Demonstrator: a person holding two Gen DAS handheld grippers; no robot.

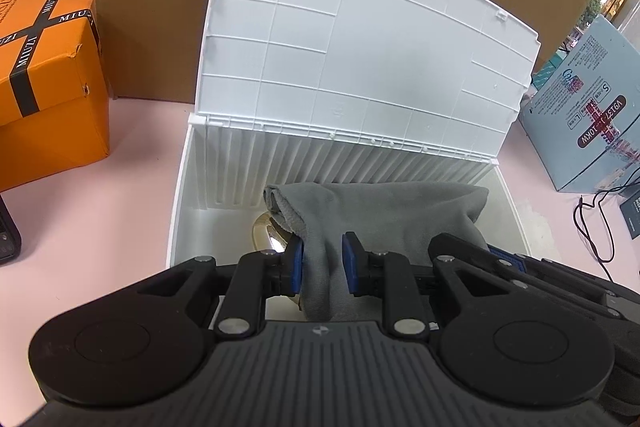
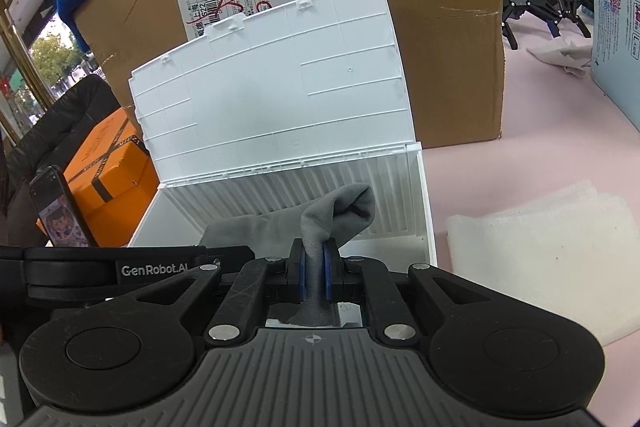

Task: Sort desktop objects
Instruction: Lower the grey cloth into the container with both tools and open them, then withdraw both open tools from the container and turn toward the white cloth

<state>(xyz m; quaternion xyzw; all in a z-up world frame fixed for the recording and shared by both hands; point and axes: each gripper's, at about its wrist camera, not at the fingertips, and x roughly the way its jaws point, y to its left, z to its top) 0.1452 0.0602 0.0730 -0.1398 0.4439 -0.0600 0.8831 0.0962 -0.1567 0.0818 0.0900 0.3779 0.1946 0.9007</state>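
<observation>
Left wrist view gave us the clearest look: our left tongs [image 1: 322,263] sat over the white ribbed plastic storage box [image 1: 188,187], with the blue pads [image 1: 352,263] spread a bit and the soft grey cloth [image 1: 380,211] running loosely between them. We couldn't see them squeezing it, there was a gap on the right pad's side, so we'd call those tongs parted rather than gripping. The cloth was draped inside the box, bunched up at the back near the ribbed wall, and a shiny gold-coloured rounded object [image 1: 266,233] peeked out from under its left edge.

In the right wrist view our right tongs [image 2: 315,275] were pinched tight on a fold of the same grey cloth [image 2: 344,211], which stood up in a crumpled peak just above the pads. The box's flat white hinged lid [image 2: 272,87] stood upright, leaning towards the big brown cardboard carton [image 2: 440,27] behind it.

On the pale pink worktop [image 2: 500,171] we also had an orange gift box with black ribbon [image 1: 44,67] to the left and a stack of white foam sheets [image 2: 540,247] to the right.
</observation>
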